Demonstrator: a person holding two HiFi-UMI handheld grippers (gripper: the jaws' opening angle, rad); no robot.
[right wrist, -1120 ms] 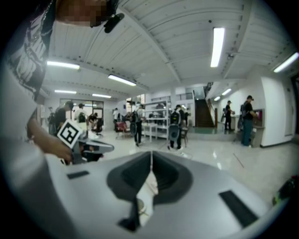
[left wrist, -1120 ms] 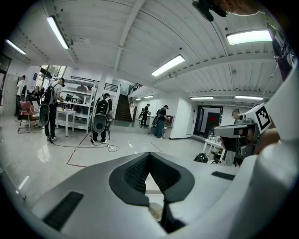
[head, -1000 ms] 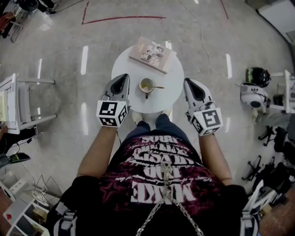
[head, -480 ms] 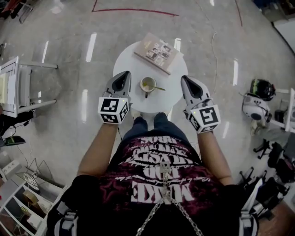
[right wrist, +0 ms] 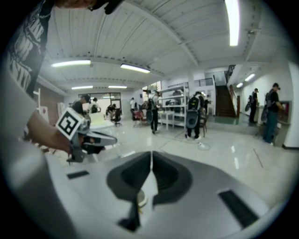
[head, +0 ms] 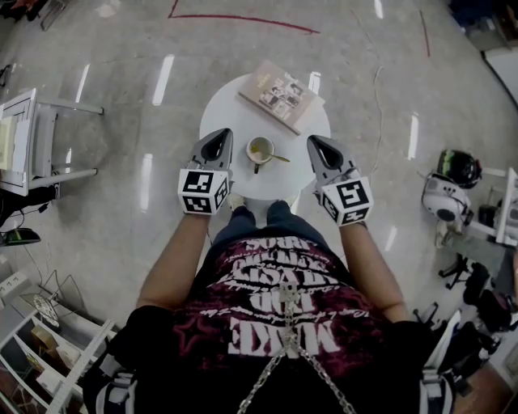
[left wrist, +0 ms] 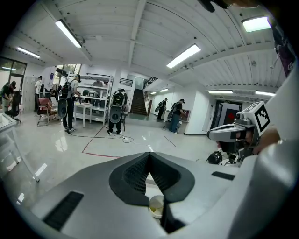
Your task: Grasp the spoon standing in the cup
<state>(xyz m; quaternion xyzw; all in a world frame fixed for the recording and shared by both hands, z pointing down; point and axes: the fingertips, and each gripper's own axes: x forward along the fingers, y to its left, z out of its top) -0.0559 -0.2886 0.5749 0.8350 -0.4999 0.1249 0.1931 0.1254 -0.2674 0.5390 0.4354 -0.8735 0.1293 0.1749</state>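
A cup (head: 259,150) with pale liquid stands on the near half of a small round white table (head: 235,109). A spoon (head: 278,157) rests in it, its handle leaning out to the right. My left gripper (head: 222,134) hovers just left of the cup, jaws shut and empty. My right gripper (head: 312,139) hangs to the right of the spoon handle, apart from it, also shut with nothing held. The cup (left wrist: 156,206) shows below the closed jaws in the left gripper view, and the cup (right wrist: 141,200) likewise in the right gripper view.
A book (head: 282,95) lies on the table's far side. A white desk frame (head: 32,162) stands at the left, and a helmet (head: 458,166) and other gear sit on the floor at the right. A red tape line (head: 243,18) marks the floor beyond. People stand far off.
My right gripper has moved left, closer to the cup and spoon. The left gripper has barely shifted. Both stay shut.
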